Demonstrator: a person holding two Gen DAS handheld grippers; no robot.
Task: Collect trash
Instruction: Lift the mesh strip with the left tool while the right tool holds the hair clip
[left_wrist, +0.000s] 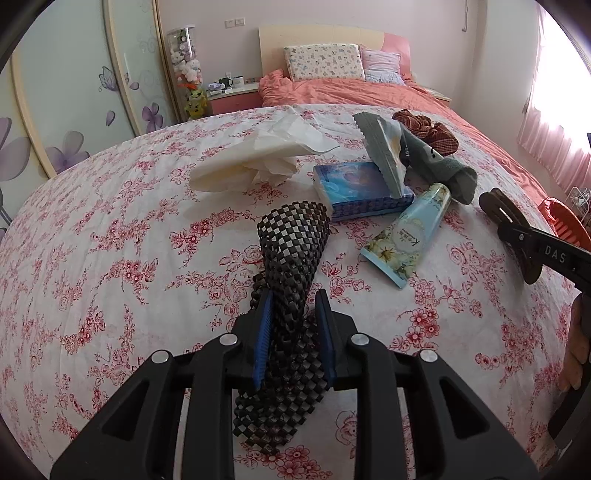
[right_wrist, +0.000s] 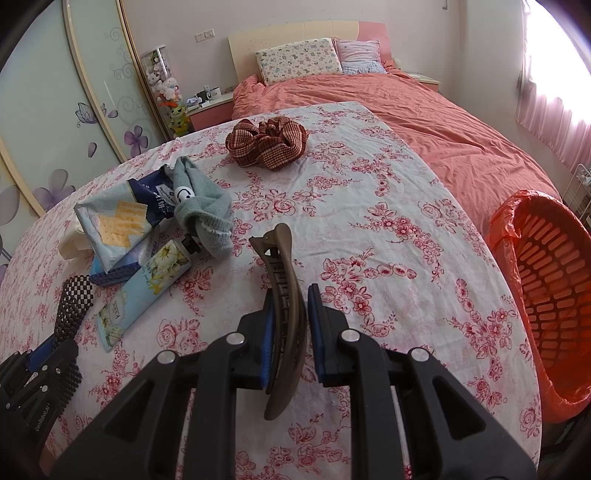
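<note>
My left gripper (left_wrist: 294, 299) is shut on a black-and-white checkered mesh strip (left_wrist: 291, 251) that rises off the floral cloth. My right gripper (right_wrist: 289, 295) is shut on a brown hair claw clip (right_wrist: 282, 295), also seen at the right of the left wrist view (left_wrist: 508, 218). On the cloth lie crumpled white tissue (left_wrist: 258, 158), a cracker wrapper (right_wrist: 118, 218), a blue tissue pack (left_wrist: 360, 188), a floral tube (left_wrist: 410, 236), a grey sock (right_wrist: 199, 199) and a striped scrunchie (right_wrist: 267, 142). An orange basket with a red bag liner (right_wrist: 550, 295) stands at the right.
The floral-covered table (right_wrist: 369, 229) stands at the foot of a pink bed (right_wrist: 424, 110). A wardrobe with flower decals (left_wrist: 74, 110) is on the left. A nightstand (left_wrist: 232, 96) and a tube of plush toys (left_wrist: 184, 62) stand by the headboard.
</note>
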